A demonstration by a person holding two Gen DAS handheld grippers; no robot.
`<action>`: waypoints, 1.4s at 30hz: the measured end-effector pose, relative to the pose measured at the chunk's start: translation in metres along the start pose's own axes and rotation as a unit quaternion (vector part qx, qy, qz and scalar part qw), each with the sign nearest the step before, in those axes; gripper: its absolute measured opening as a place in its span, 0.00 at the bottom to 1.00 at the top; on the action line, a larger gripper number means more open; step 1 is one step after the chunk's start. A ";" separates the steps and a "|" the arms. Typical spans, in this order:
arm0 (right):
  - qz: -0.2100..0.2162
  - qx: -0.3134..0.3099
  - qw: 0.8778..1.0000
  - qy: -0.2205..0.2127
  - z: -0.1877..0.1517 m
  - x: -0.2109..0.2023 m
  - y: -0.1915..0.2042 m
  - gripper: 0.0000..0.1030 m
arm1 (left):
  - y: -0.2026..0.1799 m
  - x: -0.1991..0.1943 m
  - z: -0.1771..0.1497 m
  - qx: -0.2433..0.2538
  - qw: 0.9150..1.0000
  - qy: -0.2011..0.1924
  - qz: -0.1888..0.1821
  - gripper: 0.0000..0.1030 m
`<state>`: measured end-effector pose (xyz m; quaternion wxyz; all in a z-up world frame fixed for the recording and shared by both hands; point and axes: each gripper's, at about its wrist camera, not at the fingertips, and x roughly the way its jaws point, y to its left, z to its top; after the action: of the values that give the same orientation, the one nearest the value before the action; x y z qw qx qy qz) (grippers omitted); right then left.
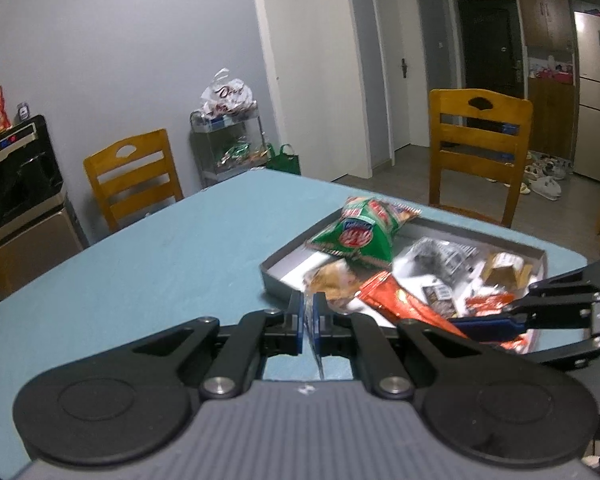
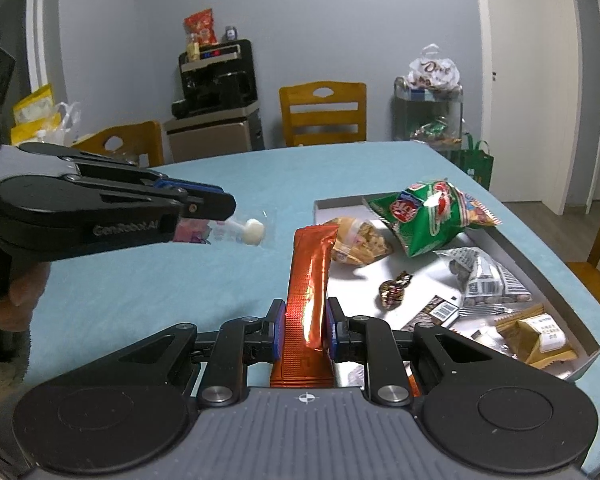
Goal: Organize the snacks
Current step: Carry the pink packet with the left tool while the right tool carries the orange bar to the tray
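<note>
Blue-covered worktop (image 2: 172, 272) in a grey-walled room with wooden chairs (image 2: 323, 114). Right gripper (image 2: 303, 330): fingers clamped on an upright orange foil stick pack (image 2: 306, 280), held at the near-left edge of the shallow grey tray (image 2: 540, 276); left gripper (image 2: 204, 204): fingers pressed together on a clear wrapper with a white sweet (image 2: 254, 232), held above the worktop left of the tray. Tray contents: green snack bag (image 2: 424, 216), clear pastry packet (image 2: 362, 242), grey printed pouch (image 2: 484, 276), small foil candy (image 2: 394, 290), gold packet (image 2: 540, 336).
</note>
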<state>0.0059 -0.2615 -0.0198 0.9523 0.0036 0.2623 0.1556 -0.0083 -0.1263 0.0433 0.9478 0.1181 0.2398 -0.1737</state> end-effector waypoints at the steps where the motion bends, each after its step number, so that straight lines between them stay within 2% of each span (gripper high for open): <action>1: -0.002 0.001 1.000 -0.001 0.000 -0.001 -0.002 0.22 | -0.002 0.000 0.003 0.002 1.000 -0.002 -0.002 0.00; 9: -0.018 0.013 1.000 -0.010 0.004 -0.008 -0.023 0.22 | -0.030 0.012 0.024 0.026 0.999 -0.010 -0.020 0.00; 17: -0.037 0.040 0.998 0.005 -0.002 0.000 -0.053 0.22 | -0.057 0.052 0.029 0.032 0.999 0.009 -0.038 0.00; 23: -0.052 0.057 0.997 0.016 -0.009 0.009 -0.069 0.22 | -0.065 0.079 0.028 0.012 0.999 0.010 -0.049 0.00; 29: -0.050 0.063 0.997 0.022 -0.011 0.017 -0.072 0.22 | -0.070 0.100 0.020 0.006 0.998 0.036 -0.051 0.00; 38: -0.064 0.071 0.995 0.026 -0.007 0.033 -0.075 0.23 | -0.063 0.109 0.014 -0.006 0.997 0.054 -0.054 0.02; 40: -0.066 0.073 0.995 0.028 -0.007 0.035 -0.076 0.23 | -0.059 0.108 0.013 -0.010 0.997 0.058 -0.056 0.06; 41: -0.067 0.075 0.995 0.026 -0.007 0.034 -0.076 0.24 | -0.058 0.107 0.013 -0.012 0.997 0.059 -0.057 0.15; 42: -0.069 0.074 0.995 0.024 -0.006 0.034 -0.075 0.25 | -0.056 0.105 0.013 -0.014 0.996 0.058 -0.058 0.32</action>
<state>0.0525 -0.3235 -0.0490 0.9512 0.0525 0.2959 0.0697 0.0616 -0.2103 -0.0055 0.9220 0.1007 0.3036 -0.2181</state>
